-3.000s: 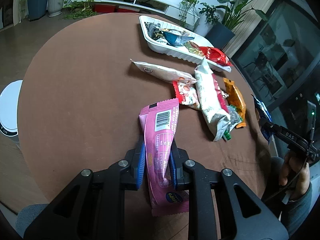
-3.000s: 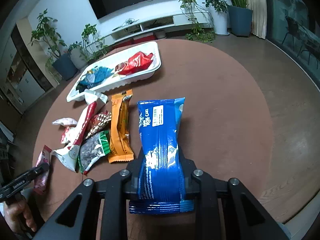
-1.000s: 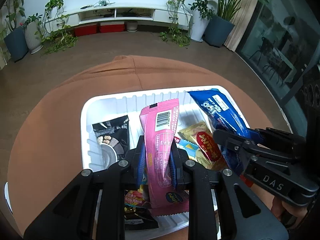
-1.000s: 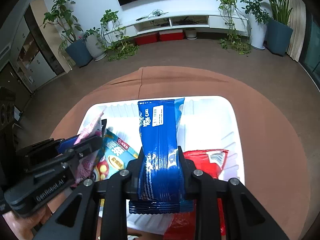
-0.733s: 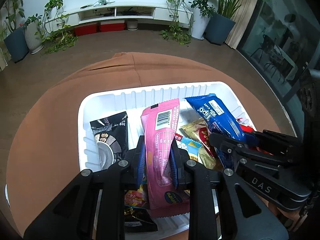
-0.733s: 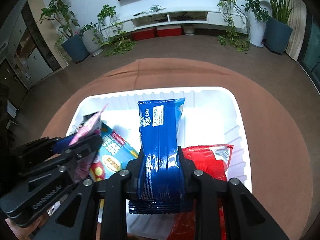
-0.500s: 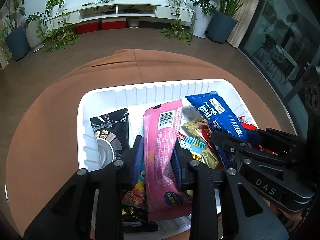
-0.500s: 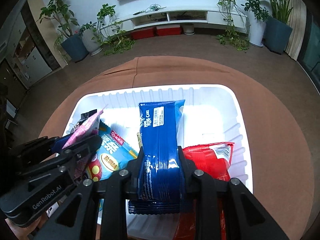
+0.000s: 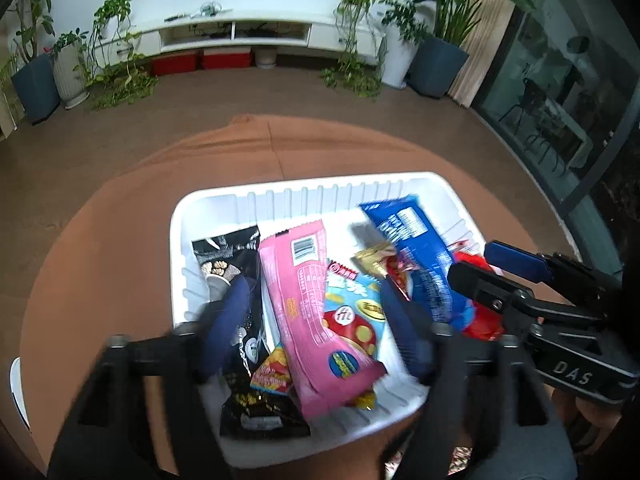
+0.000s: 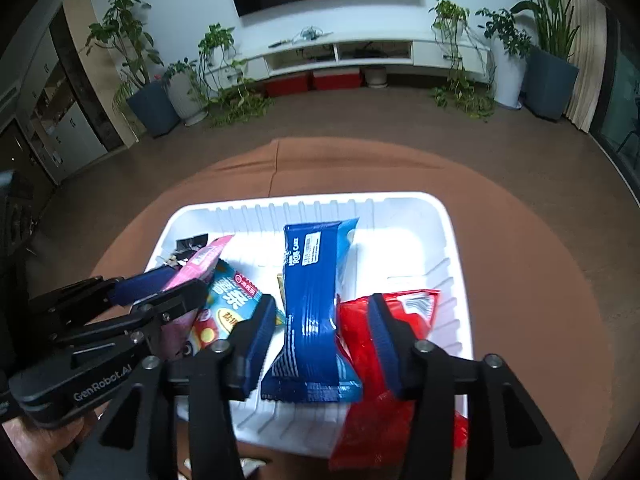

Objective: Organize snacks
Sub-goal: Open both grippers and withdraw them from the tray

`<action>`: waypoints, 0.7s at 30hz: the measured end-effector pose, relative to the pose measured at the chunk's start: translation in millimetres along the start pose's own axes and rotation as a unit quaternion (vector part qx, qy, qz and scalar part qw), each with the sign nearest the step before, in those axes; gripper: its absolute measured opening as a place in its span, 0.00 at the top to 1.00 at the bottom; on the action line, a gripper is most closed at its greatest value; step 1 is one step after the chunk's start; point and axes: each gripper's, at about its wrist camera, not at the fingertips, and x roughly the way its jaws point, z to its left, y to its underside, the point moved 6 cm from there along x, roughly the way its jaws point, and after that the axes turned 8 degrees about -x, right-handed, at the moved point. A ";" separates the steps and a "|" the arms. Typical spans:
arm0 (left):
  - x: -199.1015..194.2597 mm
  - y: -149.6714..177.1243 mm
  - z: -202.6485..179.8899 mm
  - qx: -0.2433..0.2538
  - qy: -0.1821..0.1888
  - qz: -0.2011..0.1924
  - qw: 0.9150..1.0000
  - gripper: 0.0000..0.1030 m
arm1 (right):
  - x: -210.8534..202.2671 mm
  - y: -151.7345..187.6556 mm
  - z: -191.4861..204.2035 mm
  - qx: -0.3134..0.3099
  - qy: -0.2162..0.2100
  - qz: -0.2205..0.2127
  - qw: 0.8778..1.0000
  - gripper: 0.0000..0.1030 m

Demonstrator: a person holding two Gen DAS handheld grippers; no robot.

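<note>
A white tray (image 9: 304, 190) on the brown round table holds several snack packs. My left gripper (image 9: 316, 320) is open over the tray, and the pink pack (image 9: 308, 304) lies loose between its spread fingers, resting on other packs. My right gripper (image 10: 320, 334) is open too; the blue pack (image 10: 312, 304) lies free between its fingers in the tray (image 10: 400, 208). The right gripper shows in the left wrist view (image 9: 496, 268) beside the blue pack (image 9: 416, 248). The left gripper shows at the left of the right wrist view (image 10: 160, 288) by the pink pack (image 10: 200, 260).
A black pack (image 9: 228, 256), a light-blue pack (image 9: 352, 304) and a red pack (image 10: 380, 360) also lie in the tray. The brown table (image 10: 520, 280) surrounds it. Beyond are a TV bench and potted plants on the floor.
Both grippers have opened over the tray. The pink pack and the blue pack have dropped out of their grip and now rest in the tray.
</note>
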 end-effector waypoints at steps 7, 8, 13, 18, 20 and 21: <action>-71.1 9.2 -2.9 0.027 0.030 -0.049 0.998 0.03 | -62.9 16.8 -7.4 0.028 -0.035 -0.048 0.998 0.23; -81.5 13.6 -4.2 0.037 0.035 -0.056 0.997 0.02 | -76.3 24.6 -9.8 0.035 -0.041 -0.060 0.997 0.21; -129.9 55.6 -8.1 0.118 0.037 -0.085 0.989 0.00 | -121.9 72.5 -17.4 0.073 -0.072 -0.091 0.991 0.14; -144.7 115.0 4.2 0.144 0.040 -0.036 0.988 0.00 | -142.1 145.1 -18.2 0.119 -0.095 -0.082 0.985 0.14; -144.9 137.1 9.6 0.159 0.042 -0.026 0.986 0.00 | -142.8 172.8 -15.6 0.138 -0.106 -0.071 0.982 0.14; -143.1 147.9 12.8 0.167 0.040 -0.017 0.985 0.00 | -142.7 186.6 -14.1 0.147 -0.107 -0.065 0.981 0.14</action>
